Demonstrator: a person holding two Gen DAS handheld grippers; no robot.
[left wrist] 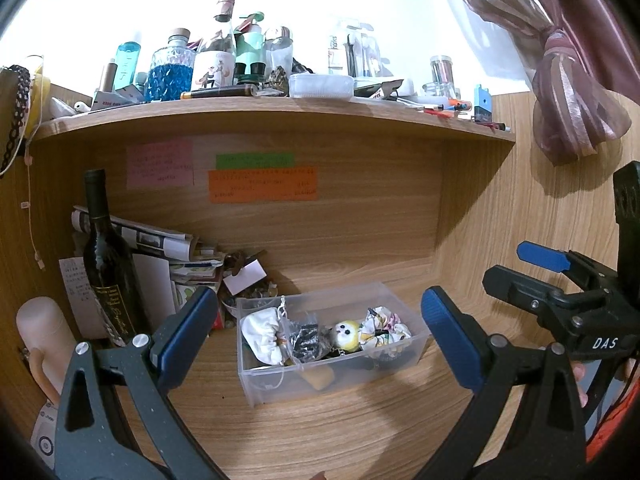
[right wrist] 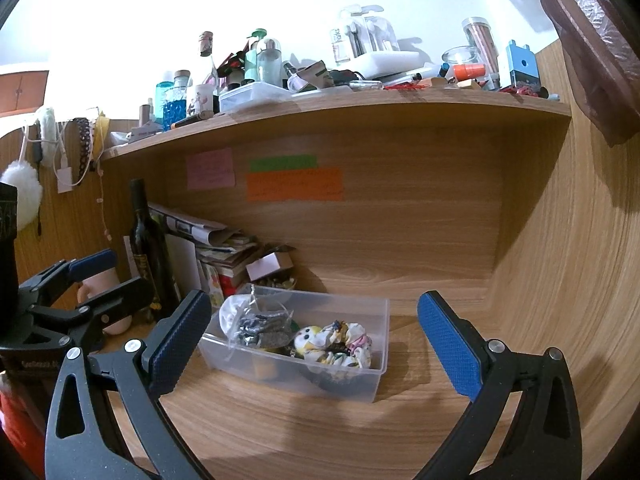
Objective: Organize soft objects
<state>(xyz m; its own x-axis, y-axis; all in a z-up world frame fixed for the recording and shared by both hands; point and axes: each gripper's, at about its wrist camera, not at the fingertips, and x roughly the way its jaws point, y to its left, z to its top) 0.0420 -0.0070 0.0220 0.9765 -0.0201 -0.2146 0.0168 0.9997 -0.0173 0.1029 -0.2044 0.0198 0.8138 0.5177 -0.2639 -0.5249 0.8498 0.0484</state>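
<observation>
Left gripper (left wrist: pixel 320 336) jaws spread wide, holding nothing; right gripper (right wrist: pixel 316 340) likewise wide and empty. Beyond both, on the wooden desk (left wrist: pixel 340 432), a clear plastic bin (left wrist: pixel 256 376) holds a white drawstring pouch (left wrist: pixel 262 334), a yellow plush toy (left wrist: pixel 347 334) and a floral scrunchie (left wrist: pixel 386 326). Farther left, a dark wine bottle (left wrist: pixel 106 264) stands upright.

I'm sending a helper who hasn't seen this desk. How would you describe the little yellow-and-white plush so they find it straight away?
Look under the cluttered wooden shelf at the clear plastic box standing on the desk. Inside, the plush lies near the middle, between a black-and-white item in clear wrap and a crumpled floral cloth. It alone has a round pale face with two black dot eyes.
</observation>
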